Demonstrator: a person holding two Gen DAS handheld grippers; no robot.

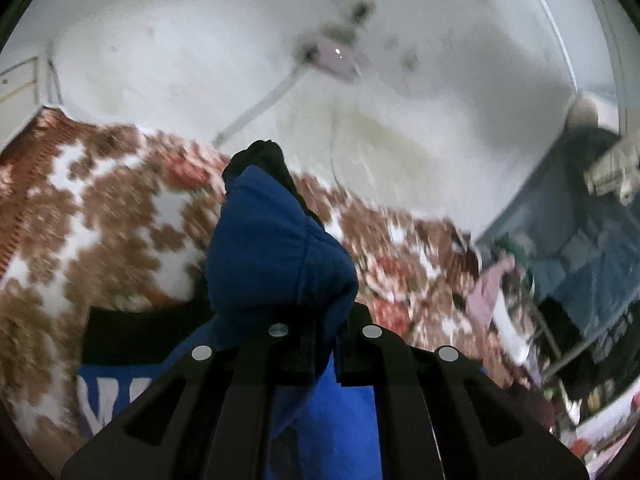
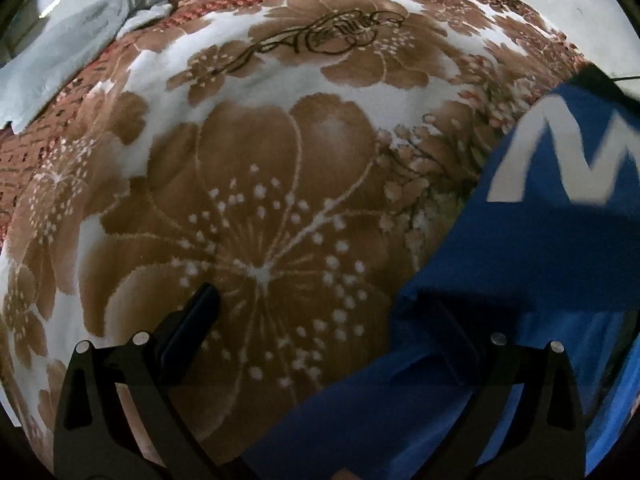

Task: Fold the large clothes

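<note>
A large blue garment (image 1: 276, 248) with white lettering and a black cuff is bunched up in front of my left gripper (image 1: 310, 336). The jaws are shut on that fabric, and it is lifted above the bed. The rest hangs down toward the floral blanket (image 1: 100, 216). In the right wrist view the same blue garment (image 2: 520, 248) lies across the right side of the blanket (image 2: 256, 184). My right gripper (image 2: 320, 308) stands open low over the blanket. Its left finger (image 2: 200, 312) is bare, while blue cloth drapes over the right finger.
A white wall (image 1: 200, 60) with a grey fixture (image 1: 336, 56) rises behind the bed. Cluttered shelves and clothes (image 1: 580, 240) stand at the right. A pale grey cloth (image 2: 72, 48) lies at the blanket's far left corner.
</note>
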